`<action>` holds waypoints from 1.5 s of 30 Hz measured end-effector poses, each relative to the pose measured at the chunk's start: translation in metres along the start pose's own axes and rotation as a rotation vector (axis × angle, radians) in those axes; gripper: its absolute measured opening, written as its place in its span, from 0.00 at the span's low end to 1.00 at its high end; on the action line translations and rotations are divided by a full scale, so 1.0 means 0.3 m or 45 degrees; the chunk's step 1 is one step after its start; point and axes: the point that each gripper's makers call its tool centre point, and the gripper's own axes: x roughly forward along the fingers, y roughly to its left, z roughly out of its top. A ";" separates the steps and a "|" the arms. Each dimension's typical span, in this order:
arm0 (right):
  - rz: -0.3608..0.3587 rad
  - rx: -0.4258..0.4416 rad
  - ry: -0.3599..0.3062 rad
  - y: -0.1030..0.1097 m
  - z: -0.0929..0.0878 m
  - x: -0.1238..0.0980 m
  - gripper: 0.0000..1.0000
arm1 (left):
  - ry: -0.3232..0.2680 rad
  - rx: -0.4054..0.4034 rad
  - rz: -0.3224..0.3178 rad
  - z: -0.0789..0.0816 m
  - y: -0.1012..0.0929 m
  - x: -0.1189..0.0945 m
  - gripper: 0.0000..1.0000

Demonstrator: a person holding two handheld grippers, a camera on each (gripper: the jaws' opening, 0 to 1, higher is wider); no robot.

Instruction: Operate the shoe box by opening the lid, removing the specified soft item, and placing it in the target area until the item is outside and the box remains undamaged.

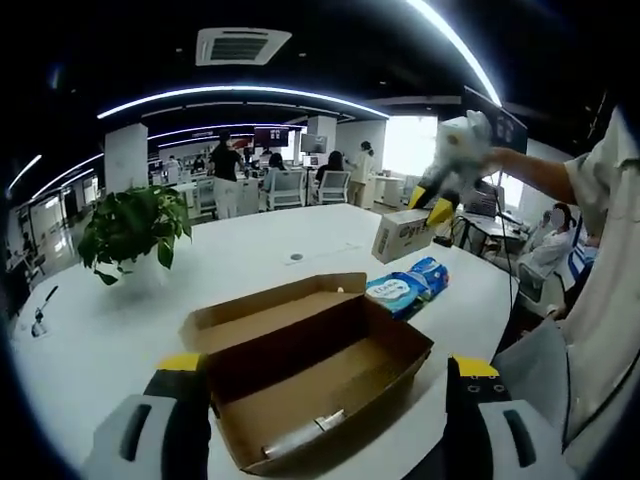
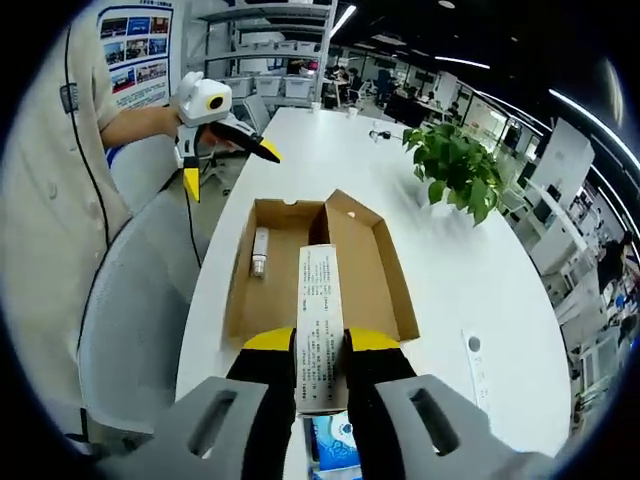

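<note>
Left gripper view, left to right: potted plant [image 1: 135, 228] on the white desk [image 1: 250, 260], far left. My left tongs [image 1: 330, 400] hang over the near end of the open cardboard shoe box [image 1: 310, 365], jaws spread wide apart, gripping nothing. Box flap is folded back toward the plant side. A small pale item [image 1: 300, 435] lies on the box floor at the near end; can't tell what it is. Just right of the box, a blue wet-wipes pack [image 1: 408, 287] lies flat on the desk, outside the box. Above that, my right tongs [image 1: 428, 205] hold a small white carton [image 1: 401, 236] up in the air, clear of the box.

Right gripper view, left to right: person's pale shirt [image 2: 60, 200] and a grey chair [image 2: 130, 320] at left, left tongs [image 2: 228, 160] raised beyond the box's far left corner, jaws apart. Shoe box [image 2: 315, 270] open on the desk [image 2: 470, 260], a small bottle-like item [image 2: 260, 252] inside its left part. My right tongs [image 2: 320, 365] are clamped on the white carton [image 2: 320, 320], its printed side facing the camera, above the box's near edge. Blue pack [image 2: 335, 440] peeks below the jaws. Plant [image 2: 455, 165] at right.
</note>
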 end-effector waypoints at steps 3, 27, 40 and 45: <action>-0.021 -0.008 0.010 -0.022 -0.025 -0.026 0.16 | 0.004 0.003 -0.004 -0.002 -0.002 0.006 1.00; -0.130 -0.004 0.165 -0.209 -0.317 -0.154 0.16 | 0.018 -0.019 0.005 -0.009 0.007 0.029 1.00; -0.119 -0.021 0.288 -0.273 -0.502 -0.130 0.16 | 0.063 -0.033 0.025 -0.029 0.009 0.040 1.00; -0.118 -0.009 0.326 -0.299 -0.582 -0.115 0.16 | 0.076 -0.032 0.028 -0.031 0.013 0.047 1.00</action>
